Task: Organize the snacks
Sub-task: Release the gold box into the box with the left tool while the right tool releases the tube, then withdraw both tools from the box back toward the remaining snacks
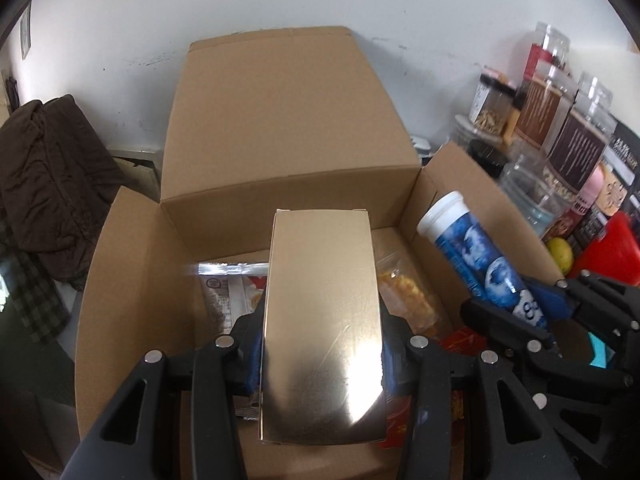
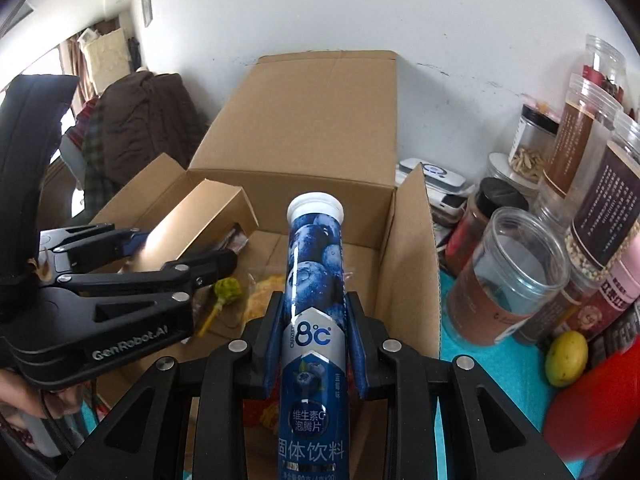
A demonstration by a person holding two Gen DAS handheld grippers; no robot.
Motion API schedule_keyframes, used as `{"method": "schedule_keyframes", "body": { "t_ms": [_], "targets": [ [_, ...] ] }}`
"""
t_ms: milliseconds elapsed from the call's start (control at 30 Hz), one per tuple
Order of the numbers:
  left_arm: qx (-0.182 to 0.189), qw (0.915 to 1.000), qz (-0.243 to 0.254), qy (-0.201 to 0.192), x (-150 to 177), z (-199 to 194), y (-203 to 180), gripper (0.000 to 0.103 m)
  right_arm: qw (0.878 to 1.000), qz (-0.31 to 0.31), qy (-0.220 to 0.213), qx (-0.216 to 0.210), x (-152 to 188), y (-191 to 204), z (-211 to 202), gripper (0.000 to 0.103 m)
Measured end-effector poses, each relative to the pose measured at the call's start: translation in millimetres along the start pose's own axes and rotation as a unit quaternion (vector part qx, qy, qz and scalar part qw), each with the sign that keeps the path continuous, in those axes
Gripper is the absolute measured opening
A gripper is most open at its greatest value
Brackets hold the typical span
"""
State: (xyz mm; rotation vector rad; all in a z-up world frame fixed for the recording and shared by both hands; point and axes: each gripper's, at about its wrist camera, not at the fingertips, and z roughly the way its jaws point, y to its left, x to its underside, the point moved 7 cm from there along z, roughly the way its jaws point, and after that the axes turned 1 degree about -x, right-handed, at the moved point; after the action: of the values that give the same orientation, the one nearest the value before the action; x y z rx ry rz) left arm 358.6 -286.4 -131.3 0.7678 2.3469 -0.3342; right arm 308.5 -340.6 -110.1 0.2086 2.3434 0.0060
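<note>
My left tool (image 1: 322, 344) is clamped on the gold box (image 1: 322, 320), its pads pressing both long sides, and the box hangs tilted over the open cardboard carton (image 1: 280, 128). My right tool (image 2: 316, 344) is closed tight on the blue tablet tube (image 2: 316, 280), white cap pointing forward toward the carton's right wall. Inside the carton I see a silver-and-red snack packet (image 1: 228, 292) and a bag of orange pieces (image 1: 408, 296) already lying on the floor. To do this well, I judge I should set the box down flat in the bare stretch by the back wall, not on the soft bags, then lay the tube along the right wall so it cannot roll. I should keep the two tools apart going in, since they sit near each other above the opening.
</note>
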Motion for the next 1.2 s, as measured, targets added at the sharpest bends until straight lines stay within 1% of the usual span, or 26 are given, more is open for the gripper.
{"method": "schedule_keyframes", "body": {
  "t_ms": [167, 267, 433, 600, 800, 1000, 1067, 1200],
  "targets": [
    [-0.021, 0.9993, 0.001, 0.030, 4.0, 12.6, 1.9, 0.046, 1.000, -0.005, 0.005, 0.018, -0.5, -3.5, 5.6, 0.030],
    [-0.032, 0.9987, -0.002, 0.039, 5.2, 15.5, 4.5, 0.047, 1.000, -0.004, 0.013, 0.023, 1.5, -5.7, 7.6, 0.035],
    [-0.059, 0.9980, 0.002, 0.026, 1.6, 8.9, 8.9, 0.048, 1.000, -0.006, 0.015, 0.023, 1.8, -6.5, 8.3, 0.036],
    [-0.050, 0.9985, -0.006, 0.019, 0.8, -2.6, 9.0, 0.048, 1.000, -0.002, 0.013, 0.019, 1.2, -5.2, 5.0, 0.036],
    [-0.045, 0.9990, 0.007, 0.002, -3.9, -23.9, 1.9, 0.048, 1.000, 0.000, 0.006, 0.020, -2.5, -2.6, -7.7, 0.036],
    [-0.044, 0.9987, -0.006, -0.027, -10.3, -57.5, 6.7, 0.048, 1.000, -0.001, -0.015, 0.019, -11.0, 3.7, -33.8, 0.036],
    [-0.045, 0.9983, -0.008, -0.036, -12.0, -68.2, 8.0, 0.048, 1.000, -0.005, -0.023, 0.020, -14.6, 6.9, -44.8, 0.041],
    [-0.048, 0.9974, -0.012, -0.052, -14.8, -93.1, 10.3, 0.048, 0.999, -0.015, -0.039, 0.018, -20.7, 15.7, -66.3, 0.041]
  ]
}}
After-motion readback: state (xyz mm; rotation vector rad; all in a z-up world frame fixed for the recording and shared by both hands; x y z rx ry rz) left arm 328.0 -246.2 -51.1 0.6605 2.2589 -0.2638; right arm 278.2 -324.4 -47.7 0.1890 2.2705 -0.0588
